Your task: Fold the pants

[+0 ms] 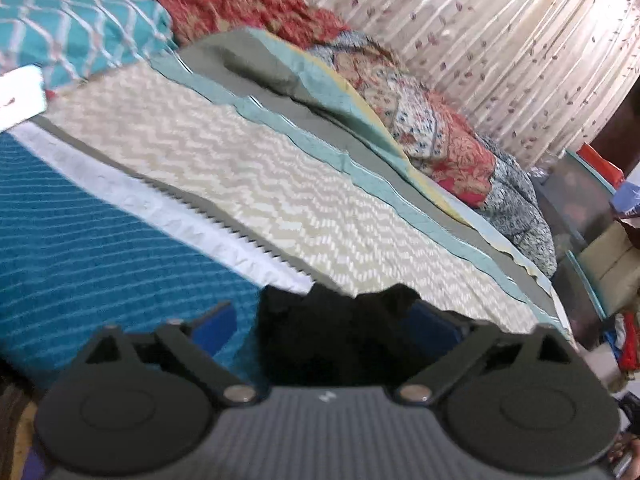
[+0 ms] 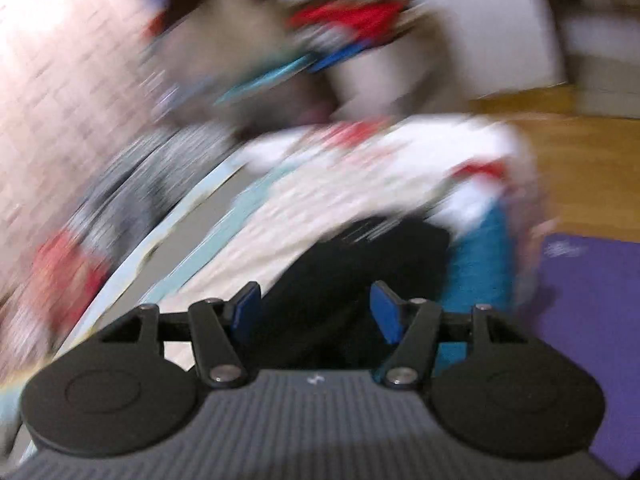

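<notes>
Black cloth, the pants [image 1: 336, 328], fills the gap between the blue pads of the left gripper [image 1: 326, 320]. Its jaws stand fairly wide, with the bunched fabric rising between them, so it looks like a gathered hold, taken at an edge so the cloth can be carried over for a fold.

Landmark: the zigzag cream bedspread [image 1: 224, 184]. The pants sit at its near edge, just beside the teal striped blanket [image 1: 80, 224] that borders it on the left. Beyond the bedspread lie a grey-green quilt [image 1: 256, 72] and patterned bedding against the curtain [image 1: 500, 40].

Right gripper [image 2: 316, 312]: jaws apart, 2 blue pads flank the same black pants [image 2: 360, 264], which drape off the bedspread's [image 2: 248, 248] edge. Heavy blur here; the pads seem to bracket the cloth without pinching it, but I cannot tell for sure. A purple mat [image 2: 592, 320] lies on the floor below.
</notes>
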Available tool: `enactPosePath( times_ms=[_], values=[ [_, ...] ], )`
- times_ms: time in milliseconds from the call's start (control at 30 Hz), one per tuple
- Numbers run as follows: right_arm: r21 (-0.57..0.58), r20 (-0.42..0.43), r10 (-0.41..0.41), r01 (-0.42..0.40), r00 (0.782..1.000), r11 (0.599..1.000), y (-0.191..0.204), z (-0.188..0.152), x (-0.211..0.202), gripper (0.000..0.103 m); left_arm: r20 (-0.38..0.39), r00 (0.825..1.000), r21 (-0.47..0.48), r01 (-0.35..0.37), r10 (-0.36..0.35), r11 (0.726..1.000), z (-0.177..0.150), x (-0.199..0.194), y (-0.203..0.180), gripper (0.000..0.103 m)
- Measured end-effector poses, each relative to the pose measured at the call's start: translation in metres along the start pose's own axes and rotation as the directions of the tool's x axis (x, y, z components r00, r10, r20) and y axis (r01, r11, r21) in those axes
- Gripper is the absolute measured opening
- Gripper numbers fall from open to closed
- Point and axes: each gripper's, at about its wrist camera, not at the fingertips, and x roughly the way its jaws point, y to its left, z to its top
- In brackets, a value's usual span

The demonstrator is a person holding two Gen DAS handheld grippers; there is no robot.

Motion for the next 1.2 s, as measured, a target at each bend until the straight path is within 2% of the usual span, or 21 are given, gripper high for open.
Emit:
enactPosePath(
  times_ms=[67, 133, 167, 233, 267, 300, 333, 367, 433, 500, 533, 567, 633, 667, 733, 767, 800, 900, 1000, 1100, 1200],
  values=[
    [-0.085, -0.12, 0.14, -0.151, 0.983, 0.985, 0.036, -0.015, 0.012, 0.064, -0.069, 0.997, -0.035, 0.018, -0.021, 0.999, 0.015, 0.031, 0.007, 0.103],
    [-0.165, -0.248, 0.249, -0.294, 0.936, 0.942, 0.076, -0.036, 0.018, 0.064, -0.174, 0.983, -0.11, 0.037, -0.056, 0.993, 0.024, 0.067, 0.017, 0.103],
    [-0.183, -0.319, 0.301, -0.37, 0.899, 0.911, 0.095, -0.047, 0.02, 0.063, -0.218, 0.973, -0.15, 0.04, -0.072, 0.988, 0.026, 0.082, 0.021, 0.103],
    [-0.186, -0.467, 0.4, -0.529, 0.789, 0.828, 0.132, -0.073, 0.022, 0.062, -0.296, 0.952, -0.179, 0.031, -0.084, 0.983, 0.023, 0.105, 0.024, 0.099],
    [-0.187, -0.533, 0.425, -0.592, 0.732, 0.784, 0.148, -0.087, 0.022, 0.061, -0.308, 0.95, -0.131, 0.013, -0.053, 0.991, 0.017, 0.108, 0.018, 0.095],
    [-0.194, -0.591, 0.432, -0.64, 0.681, 0.744, 0.162, -0.1, 0.021, 0.056, -0.308, 0.951, -0.044, 0.011, -0.024, 0.999, 0.015, 0.106, 0.005, 0.079],
    [-0.204, -0.641, 0.424, -0.675, 0.639, 0.709, 0.174, -0.113, 0.019, 0.047, -0.303, 0.953, 0.008, 0.017, -0.014, 1.0, 0.006, 0.1, -0.004, 0.054],
    [-0.214, -0.697, 0.403, -0.708, 0.593, 0.673, 0.185, -0.129, 0.02, 0.044, -0.306, 0.952, 0.032, 0.042, -0.03, 0.999, 0.002, 0.095, -0.011, 0.049],
    [-0.234, -0.77, 0.349, -0.746, 0.534, 0.624, 0.197, -0.157, 0.021, 0.038, -0.265, 0.963, 0.061, 0.067, -0.048, 0.996, -0.004, 0.081, -0.023, 0.026],
    [-0.286, -0.801, 0.284, -0.754, 0.526, 0.591, 0.202, -0.179, 0.02, 0.037, -0.113, 0.993, 0.165, 0.063, -0.044, 0.984, -0.002, 0.053, -0.041, 0.024],
    [-0.302, -0.805, 0.271, -0.758, 0.528, 0.579, 0.205, -0.183, 0.021, 0.038, -0.01, 0.998, 0.235, 0.056, -0.055, 0.97, 0.0, 0.037, -0.051, 0.024],
    [-0.306, -0.805, 0.276, -0.766, 0.525, 0.565, 0.206, -0.183, 0.02, 0.039, 0.072, 0.995, 0.289, 0.047, -0.071, 0.956, 0.001, 0.024, -0.059, 0.025],
    [-0.308, -0.792, 0.301, -0.774, 0.531, 0.553, 0.209, -0.18, 0.016, 0.039, 0.155, 0.986, 0.345, 0.01, -0.067, 0.938, -0.001, 0.017, -0.067, 0.033],
    [-0.323, -0.785, 0.296, -0.768, 0.543, 0.553, 0.213, -0.185, 0.014, 0.039, 0.168, 0.985, 0.363, -0.042, -0.022, 0.931, -0.003, 0.023, -0.068, 0.04],
    [-0.351, -0.789, 0.246, -0.742, 0.563, 0.571, 0.217, -0.193, 0.021, 0.039, 0.107, 0.98, 0.365, -0.197, 0.169, 0.91, -0.011, 0.056, -0.055, 0.063],
    [-0.344, -0.794, 0.234, -0.732, 0.561, 0.588, 0.215, -0.2, 0.026, 0.039, 0.021, 0.963, 0.34, -0.261, 0.27, 0.904, -0.013, 0.074, -0.043, 0.063],
    [-0.322, -0.795, 0.244, -0.727, 0.556, 0.607, 0.213, -0.199, 0.031, 0.039, -0.065, 0.946, 0.302, -0.286, 0.319, 0.91, -0.015, 0.087, -0.031, 0.062],
    [-0.303, -0.8, 0.24, -0.715, 0.55, 0.63, 0.218, -0.197, 0.036, 0.039, -0.007, 0.969, 0.201, -0.24, 0.246, 0.95, -0.016, 0.063, -0.026, 0.066],
    [-0.326, -0.795, 0.232, -0.718, 0.56, 0.615, 0.219, -0.202, 0.026, 0.039, 0.082, 0.979, 0.122, -0.195, 0.186, 0.973, -0.008, 0.032, -0.037, 0.066],
    [-0.345, -0.793, 0.224, -0.722, 0.566, 0.6, 0.223, -0.207, 0.023, 0.039, 0.133, 0.987, 0.069, -0.1, 0.09, 0.993, 0.004, 0.011, -0.048, 0.066],
    [-0.351, -0.792, 0.223, -0.722, 0.569, 0.596, 0.221, -0.207, 0.02, 0.039, 0.105, 0.994, 0.079, -0.003, -0.005, 0.997, 0.006, 0.014, -0.062, 0.071]
  ],
)
